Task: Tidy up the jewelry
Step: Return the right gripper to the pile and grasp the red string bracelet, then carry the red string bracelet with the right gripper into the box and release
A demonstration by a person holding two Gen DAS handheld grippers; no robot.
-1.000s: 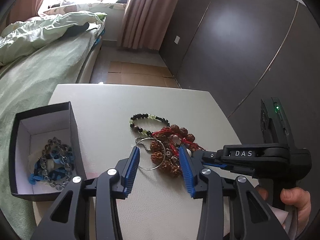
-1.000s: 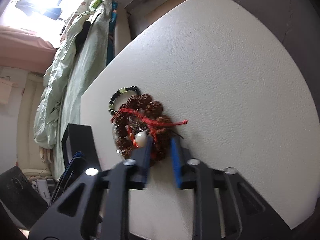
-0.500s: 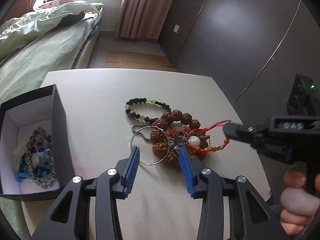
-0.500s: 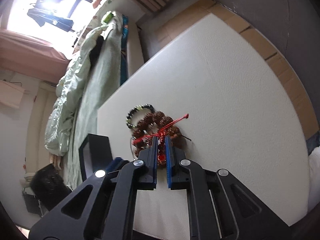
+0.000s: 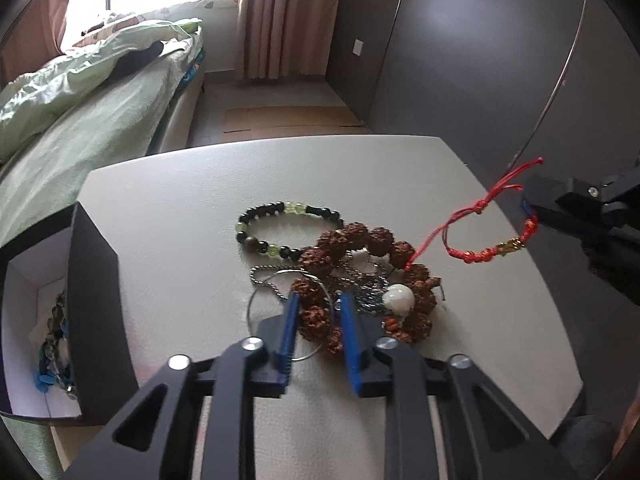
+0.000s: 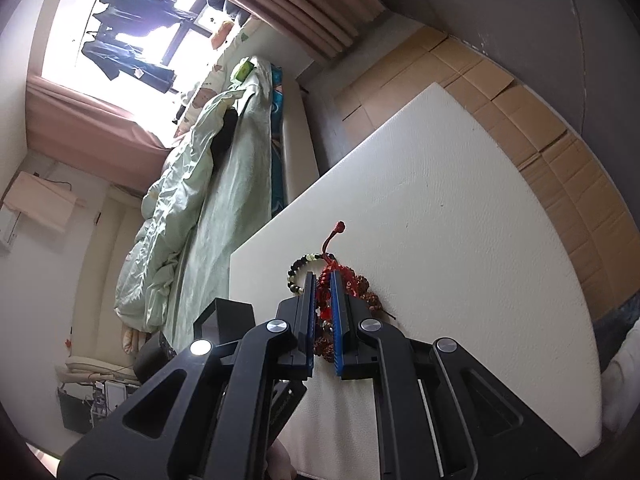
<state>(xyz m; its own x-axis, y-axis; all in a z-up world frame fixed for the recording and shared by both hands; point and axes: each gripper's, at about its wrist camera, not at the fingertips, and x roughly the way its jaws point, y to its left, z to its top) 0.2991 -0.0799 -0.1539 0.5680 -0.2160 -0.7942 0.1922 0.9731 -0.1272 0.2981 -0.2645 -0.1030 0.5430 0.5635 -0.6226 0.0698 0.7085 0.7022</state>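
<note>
Right claw [image 6: 322, 300] now lifts pinched red cord bracelet [image 5: 486, 254] | left claw [image 5: 318, 312] narrowed around brown bead bracelet [image 5: 356, 240]

place: home bedroom
bed [image 5: 100, 120]: green quilt, far left of the claw
window [image 6: 132, 32]: pink curtains [image 5: 276, 20], clothes hanging outside

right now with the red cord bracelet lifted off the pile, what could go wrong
The red cord bracelet in the right gripper has a strand running down into the brown seed bracelet; pulling further may drag the tangle. The left gripper, closed around those seeds, could also catch the ball chain or wire ring.
</note>
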